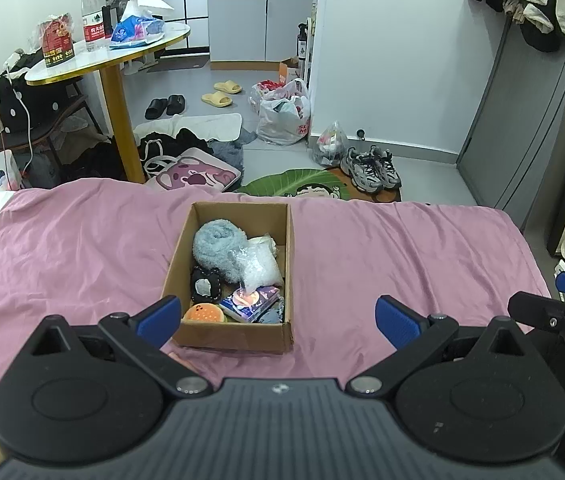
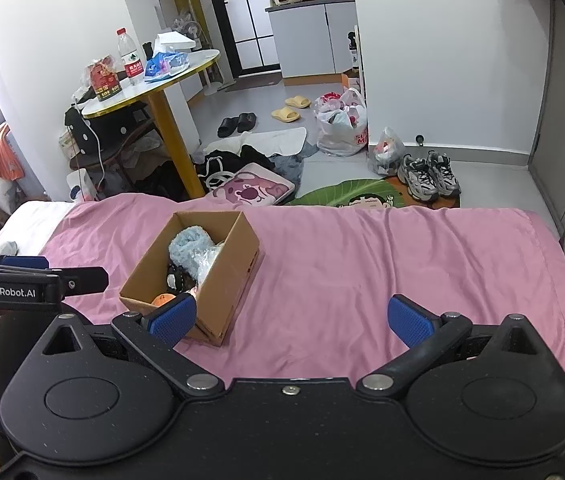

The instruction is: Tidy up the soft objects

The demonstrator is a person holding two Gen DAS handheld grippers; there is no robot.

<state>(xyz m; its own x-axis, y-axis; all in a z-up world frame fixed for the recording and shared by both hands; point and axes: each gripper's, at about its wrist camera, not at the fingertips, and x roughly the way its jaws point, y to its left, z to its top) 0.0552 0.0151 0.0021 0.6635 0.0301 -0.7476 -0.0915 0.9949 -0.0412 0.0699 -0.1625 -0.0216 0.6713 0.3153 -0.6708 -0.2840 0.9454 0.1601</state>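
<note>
Two grippers hover over the near end of a bed spread with a pink sheet [image 1: 402,248], both empty with fingers spread wide. On the sheet sits an open cardboard box [image 1: 238,336], its long axis running away from the person. Inside lie the soft things: a fluffy pale-blue bundle [image 1: 218,246] at the far end, a clear plastic bag [image 1: 260,268] beside it, a black-rimmed plush piece [image 1: 204,285], a printed packet [image 1: 248,300], and a small orange burger toy [image 1: 204,314] in the near corner. The left gripper [image 1: 278,316] faces the box squarely and looks nearer. The right gripper [image 2: 290,320] has it off to its left, behind its left finger.
</note>
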